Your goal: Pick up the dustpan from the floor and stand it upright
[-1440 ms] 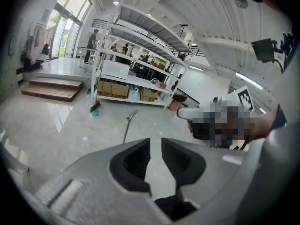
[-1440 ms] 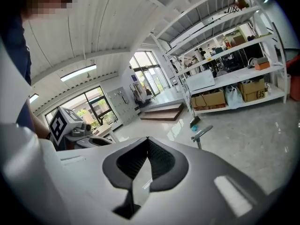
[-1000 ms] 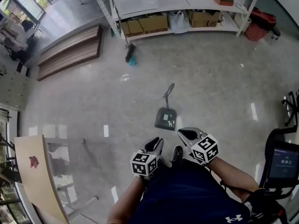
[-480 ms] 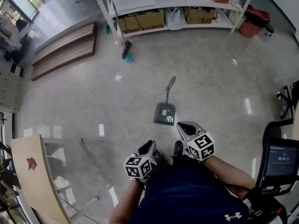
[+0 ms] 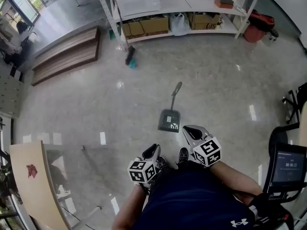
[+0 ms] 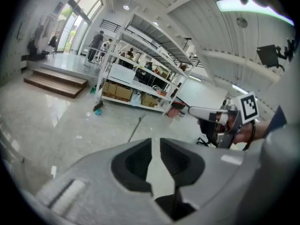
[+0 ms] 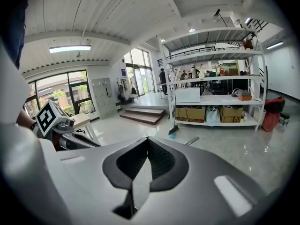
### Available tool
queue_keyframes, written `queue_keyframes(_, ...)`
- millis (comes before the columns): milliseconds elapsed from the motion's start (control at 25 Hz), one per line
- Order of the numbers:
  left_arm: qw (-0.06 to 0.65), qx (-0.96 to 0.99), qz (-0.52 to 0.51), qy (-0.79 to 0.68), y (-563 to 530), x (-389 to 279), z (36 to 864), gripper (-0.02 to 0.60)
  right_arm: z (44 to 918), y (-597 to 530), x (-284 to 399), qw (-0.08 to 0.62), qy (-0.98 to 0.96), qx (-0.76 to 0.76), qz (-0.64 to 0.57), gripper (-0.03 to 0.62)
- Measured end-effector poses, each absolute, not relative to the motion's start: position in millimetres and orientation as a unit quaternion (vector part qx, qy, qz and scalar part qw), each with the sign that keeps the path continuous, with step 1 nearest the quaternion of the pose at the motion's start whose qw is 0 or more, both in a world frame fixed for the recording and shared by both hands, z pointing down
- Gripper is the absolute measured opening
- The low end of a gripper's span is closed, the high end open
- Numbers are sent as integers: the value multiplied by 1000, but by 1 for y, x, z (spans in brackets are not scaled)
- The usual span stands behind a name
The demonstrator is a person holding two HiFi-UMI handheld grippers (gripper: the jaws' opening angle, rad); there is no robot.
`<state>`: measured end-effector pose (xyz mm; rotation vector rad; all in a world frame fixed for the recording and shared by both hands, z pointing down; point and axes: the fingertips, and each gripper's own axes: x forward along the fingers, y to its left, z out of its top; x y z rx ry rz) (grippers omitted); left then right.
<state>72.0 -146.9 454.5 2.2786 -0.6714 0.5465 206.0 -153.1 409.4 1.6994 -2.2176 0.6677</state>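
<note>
You're standing on a wide, glossy grey stone floor (image 5: pixel 225 80) that throws back the ceiling lights. Across the far side runs a long white shelving rack (image 5: pixel 158 1), with cardboard boxes (image 5: pixel 146 25) lined up on its bottom shelf and a red bin (image 5: pixel 256 25) at its right end. Low wooden steps (image 5: pixel 67 51) sit off to the left, and a broom (image 5: pixel 130 56) leans at the rack's foot.

Now the dustpan (image 5: pixel 170 120): it lies flat on the floor right ahead of you, a dark grey pan with a pale label on it, its long thin handle (image 5: pixel 176 91) running away toward the rack.

Your right gripper (image 5: pixel 191 131) hangs just short of the pan's near edge without touching it, jaws pressed together on nothing. Your left gripper (image 5: pixel 152 151) sits lower and further left, apart from the pan. Its jaws have just been closing, and a narrow slit remains with nothing between them.
</note>
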Motion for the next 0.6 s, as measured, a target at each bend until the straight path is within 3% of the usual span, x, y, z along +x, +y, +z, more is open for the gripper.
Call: queue_keyframes(600, 350, 873, 220, -256, -156, 69, 463, 55, 415, -160, 210, 134, -758, 591, 243, 11)
